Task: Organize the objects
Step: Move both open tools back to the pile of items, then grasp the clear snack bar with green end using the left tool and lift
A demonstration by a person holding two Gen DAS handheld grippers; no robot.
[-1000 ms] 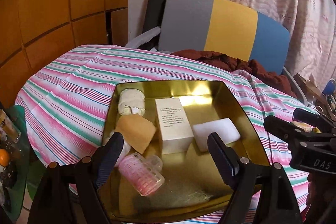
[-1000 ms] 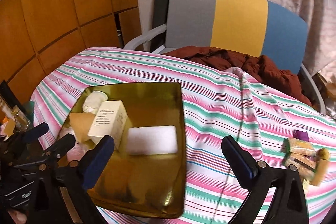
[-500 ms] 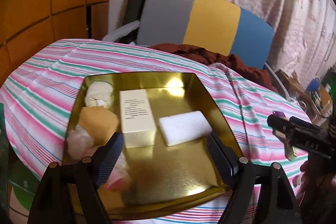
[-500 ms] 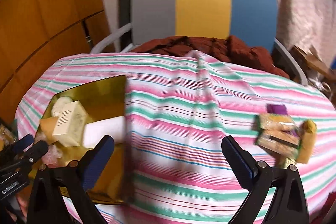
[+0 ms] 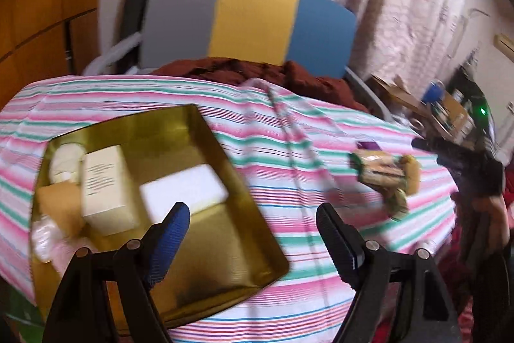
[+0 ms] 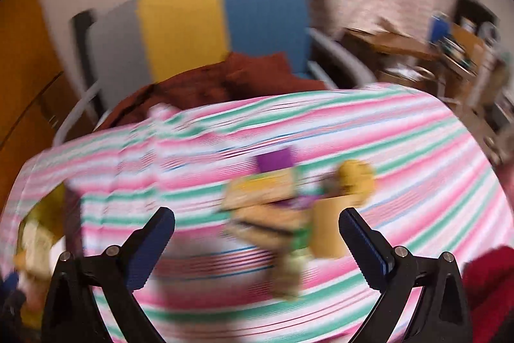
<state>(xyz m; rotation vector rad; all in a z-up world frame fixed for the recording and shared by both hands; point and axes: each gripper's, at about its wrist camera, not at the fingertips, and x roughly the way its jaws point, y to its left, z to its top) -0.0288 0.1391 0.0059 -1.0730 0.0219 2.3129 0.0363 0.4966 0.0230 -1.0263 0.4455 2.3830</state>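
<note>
My left claw [image 5: 250, 217] hangs wide and empty above the near right corner of the shiny gold metal tray [image 5: 225, 249], which holds a cream printed carton [image 5: 104, 185] and a white foam block [image 5: 183, 188] side by side. My right claw [image 6: 257, 230] is also spread wide with nothing in it, just short of a blurred heap of small wrapped packets [image 6: 289, 214] on the pink-and-green striped desk cloth [image 6: 401, 150], well apart from the tray.
</note>
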